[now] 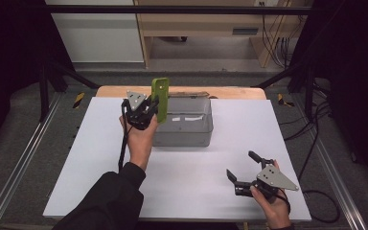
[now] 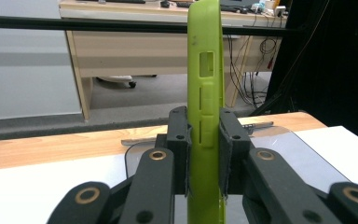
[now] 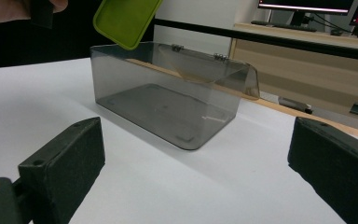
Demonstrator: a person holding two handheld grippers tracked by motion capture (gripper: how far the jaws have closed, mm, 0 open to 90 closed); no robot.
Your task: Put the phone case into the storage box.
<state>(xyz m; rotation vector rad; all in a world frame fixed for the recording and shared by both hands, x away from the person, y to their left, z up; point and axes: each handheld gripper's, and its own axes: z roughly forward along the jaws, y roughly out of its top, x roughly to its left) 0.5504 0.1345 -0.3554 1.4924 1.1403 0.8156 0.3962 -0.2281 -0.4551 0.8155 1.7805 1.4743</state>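
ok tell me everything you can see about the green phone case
The green phone case is lime green and looks like soft rubbery plastic, with a square cutout and slots along its edge and rounded corners. It stands upright, clamped between the jaws of the left gripper, held in the air above the left end of the clear box. Only the jaws touch it.
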